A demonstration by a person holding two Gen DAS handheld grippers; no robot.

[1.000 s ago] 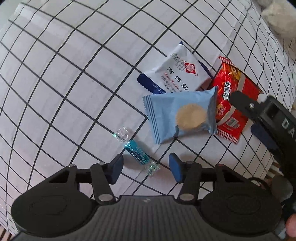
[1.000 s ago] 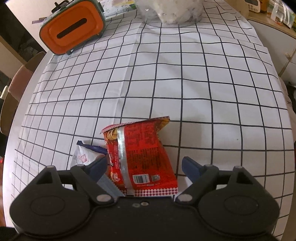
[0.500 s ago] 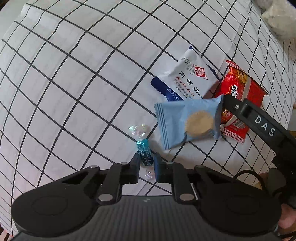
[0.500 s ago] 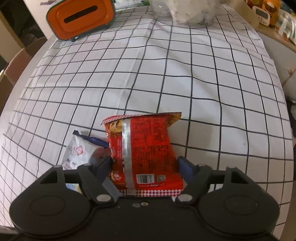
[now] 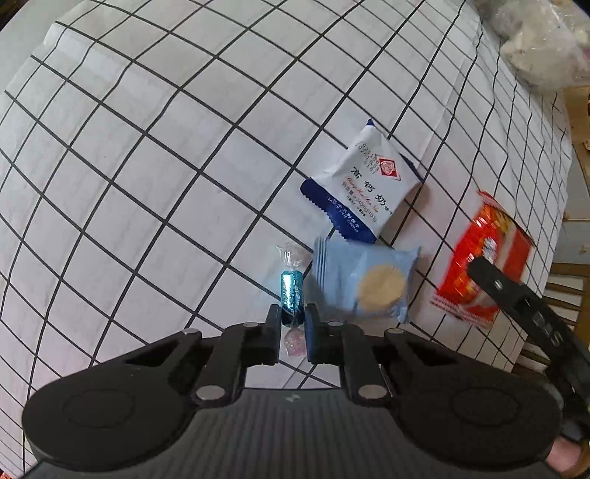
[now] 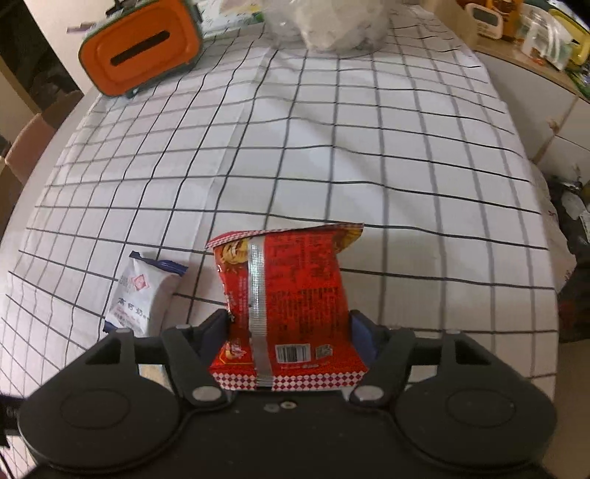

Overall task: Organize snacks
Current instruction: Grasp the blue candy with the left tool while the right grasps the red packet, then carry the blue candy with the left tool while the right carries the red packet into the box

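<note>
My left gripper is shut on a small teal wrapped candy and holds it just left of a light blue biscuit packet. A white and navy snack packet lies beyond on the checked cloth; it also shows in the right wrist view. My right gripper is shut on a red snack bag and holds it lifted off the cloth. In the left wrist view the red bag and the right gripper are at the right, blurred.
An orange lidded box with a slot stands at the far left of the table. A clear bag of white things sits at the far edge. The table's edge is right of the red bag. A cabinet stands at right.
My left gripper closed on the teal candy and lifted it beside the blue packet. My right gripper closed on the red bag and carried it right, away from the other packets.
</note>
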